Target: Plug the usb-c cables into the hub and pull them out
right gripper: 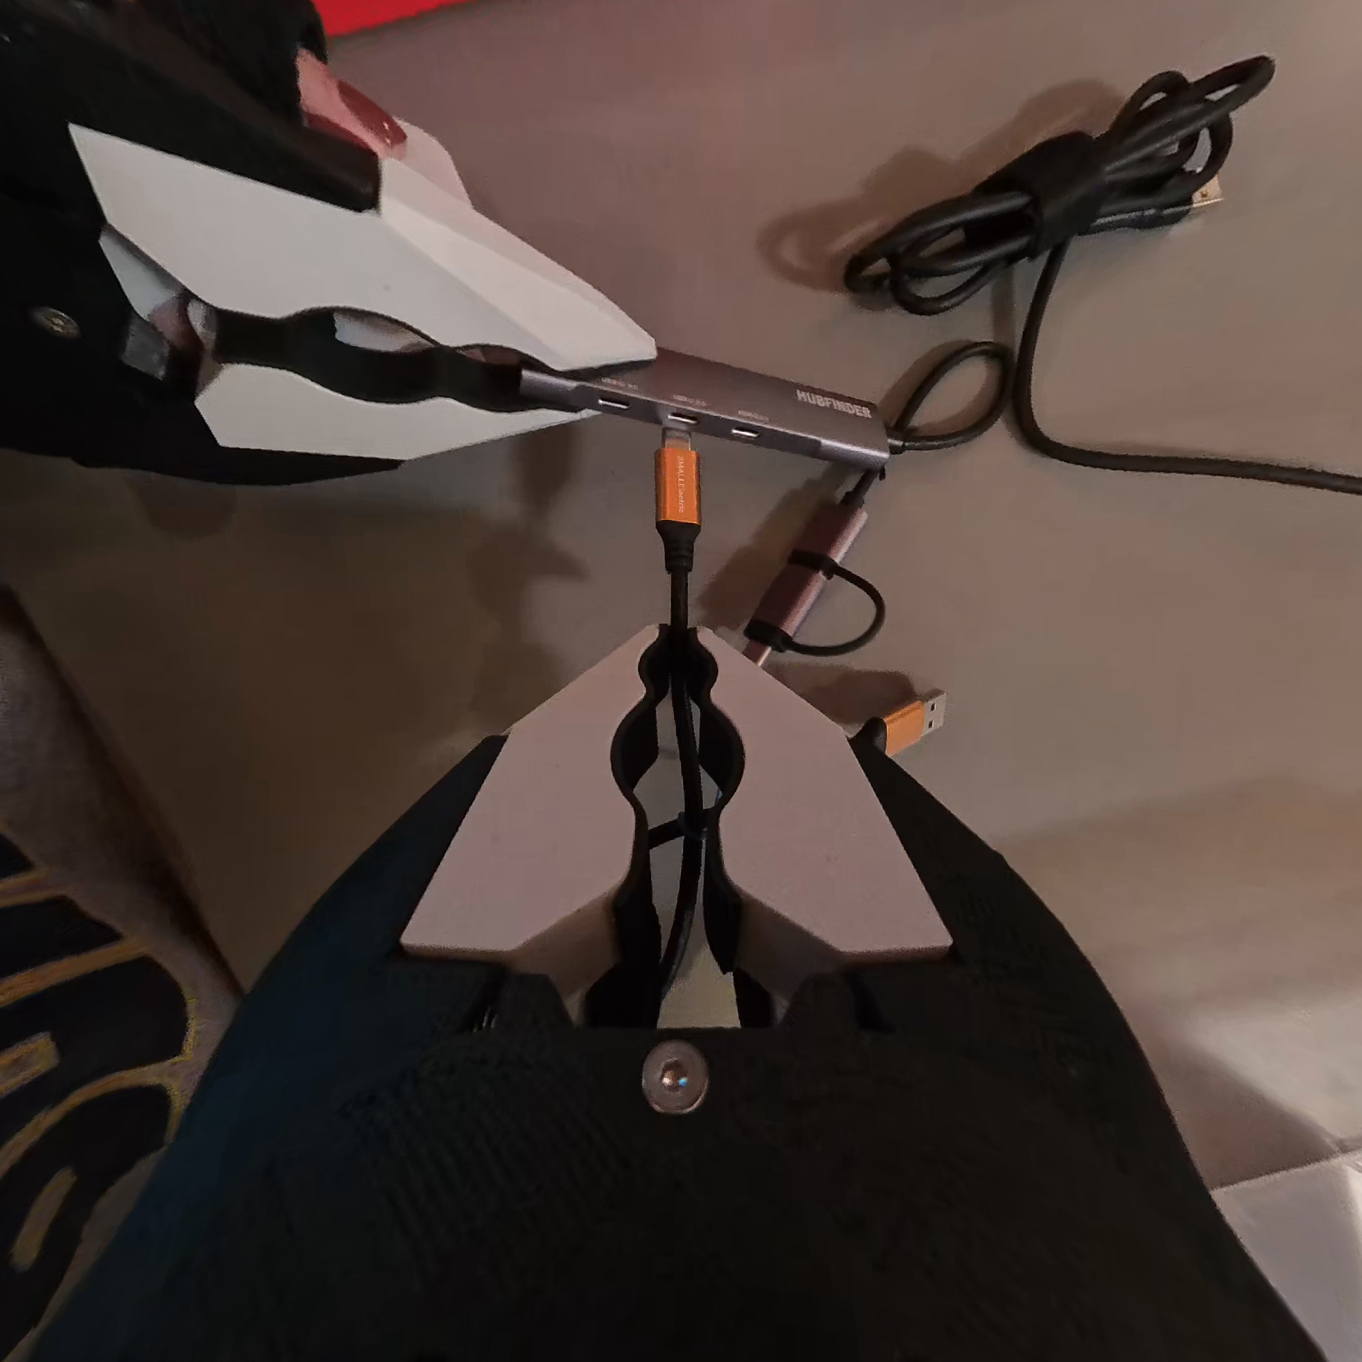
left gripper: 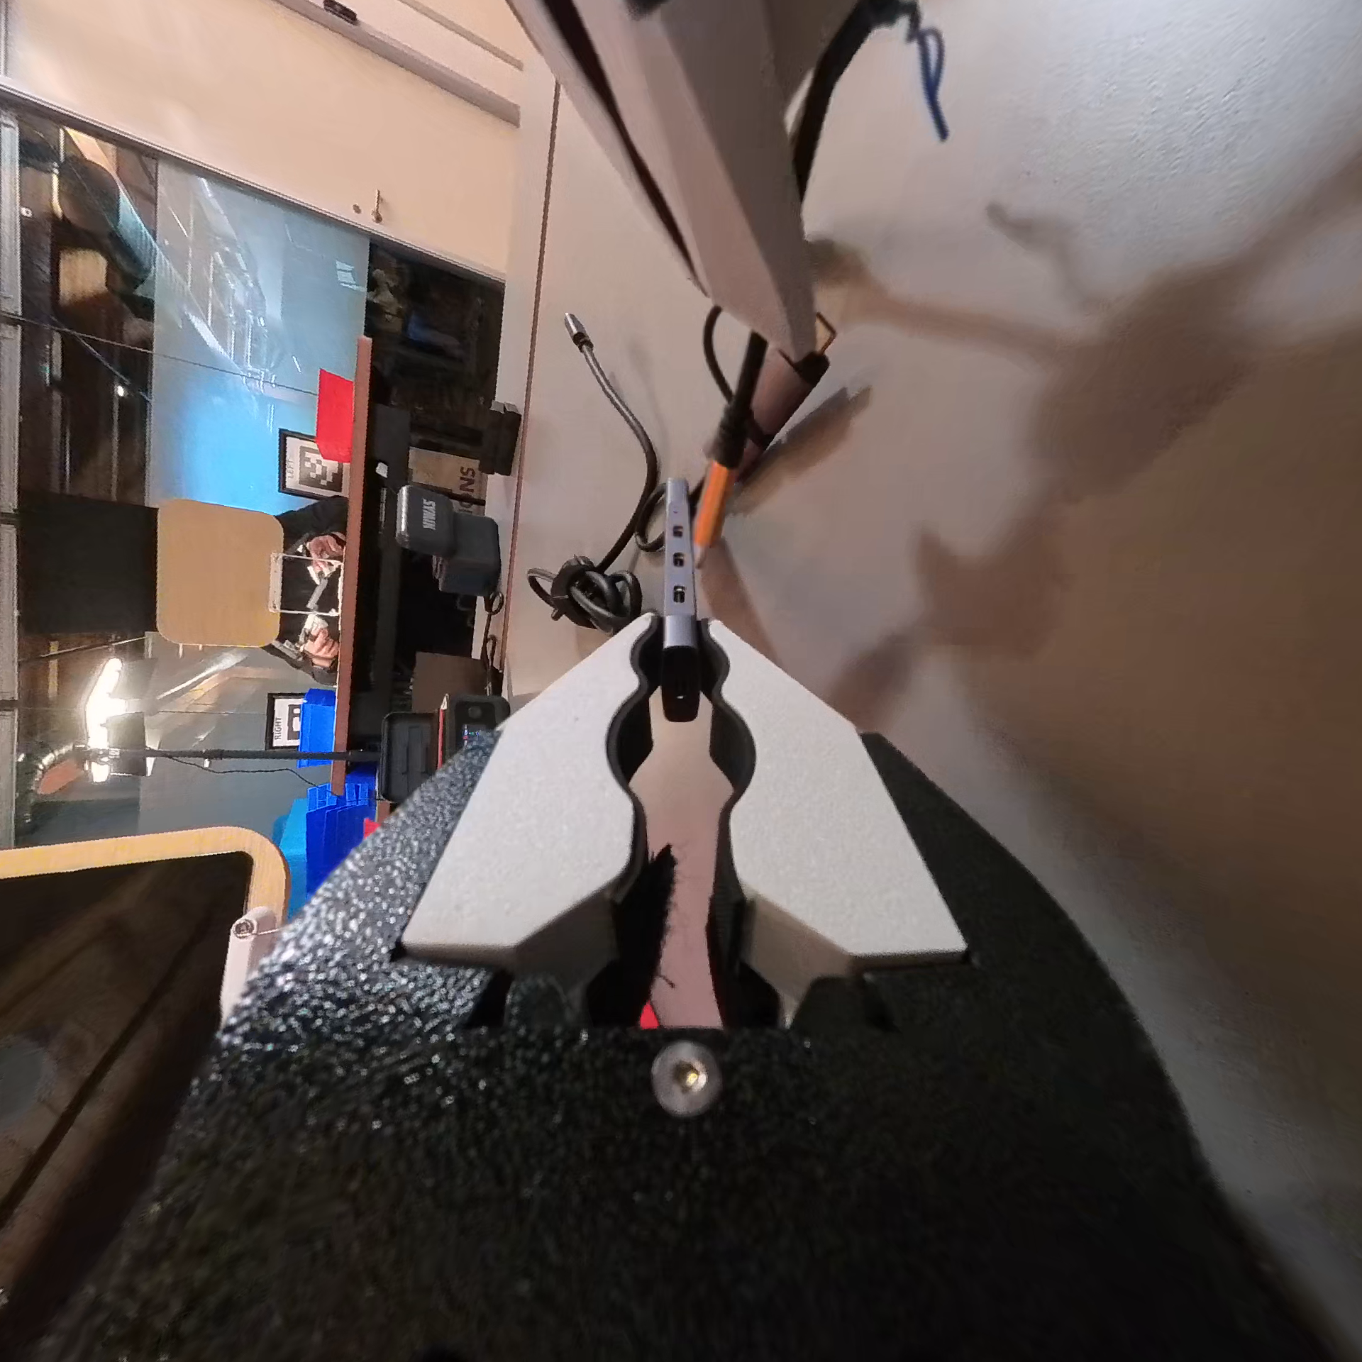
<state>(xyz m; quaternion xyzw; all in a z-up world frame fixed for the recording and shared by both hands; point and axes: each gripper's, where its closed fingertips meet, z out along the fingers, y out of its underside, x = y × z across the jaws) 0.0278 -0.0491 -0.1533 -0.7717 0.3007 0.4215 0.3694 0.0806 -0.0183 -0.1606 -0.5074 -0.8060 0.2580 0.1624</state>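
Note:
My left gripper point(left gripper: 679, 626) is shut on one end of the grey hub point(left gripper: 679, 560) and holds it above the table. The hub also shows in the right wrist view point(right gripper: 737, 402), with three ports along its side. My right gripper point(right gripper: 682, 634) is shut on the black cable point(right gripper: 679, 589) just behind its orange usb-c plug point(right gripper: 676, 490). The plug's metal tip sits at the mouth of the middle port point(right gripper: 682, 418). In the left wrist view the orange plug point(left gripper: 715, 508) meets the hub from the right, under the right gripper's fingers point(left gripper: 737, 221).
A bundled black cable point(right gripper: 1046, 191) lies on the grey table point(right gripper: 368, 626) at the far right. The hub's own cable and grey connector point(right gripper: 811, 575) lie below it, beside an orange USB-A plug point(right gripper: 910, 722). A second bundle point(left gripper: 589, 589) and a loose plug point(left gripper: 578, 332) lie beyond the hub.

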